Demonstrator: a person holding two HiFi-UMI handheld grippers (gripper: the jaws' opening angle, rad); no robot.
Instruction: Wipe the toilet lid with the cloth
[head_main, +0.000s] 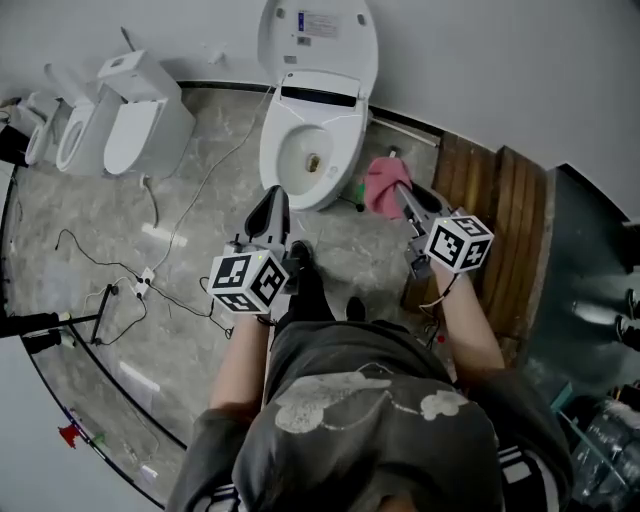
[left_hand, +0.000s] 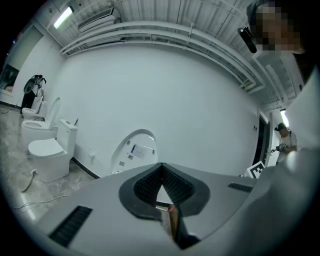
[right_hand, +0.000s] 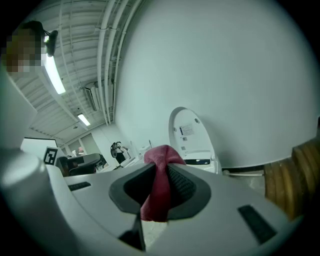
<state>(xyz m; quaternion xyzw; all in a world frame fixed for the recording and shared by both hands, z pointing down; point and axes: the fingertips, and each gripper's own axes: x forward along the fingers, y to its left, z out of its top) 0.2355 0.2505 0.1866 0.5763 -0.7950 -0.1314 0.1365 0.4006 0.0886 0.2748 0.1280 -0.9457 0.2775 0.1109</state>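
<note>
A white toilet (head_main: 305, 160) stands ahead with its lid (head_main: 320, 45) raised against the wall. The lid (left_hand: 134, 152) also shows in the left gripper view, and the lid (right_hand: 189, 135) in the right gripper view. My right gripper (head_main: 398, 195) is shut on a pink cloth (head_main: 380, 185), held to the right of the bowl; the cloth (right_hand: 159, 182) hangs bunched between the jaws. My left gripper (head_main: 270, 212) is shut and holds nothing, just in front of the bowl's left side. In its own view the left gripper (left_hand: 162, 187) has its jaws together.
Two more white toilets (head_main: 130, 120) stand at the left. Cables (head_main: 150, 275) trail over the marble floor. A wooden platform (head_main: 500, 230) lies at the right, beside a dark glass surface (head_main: 590, 290). The person's legs and feet are below the grippers.
</note>
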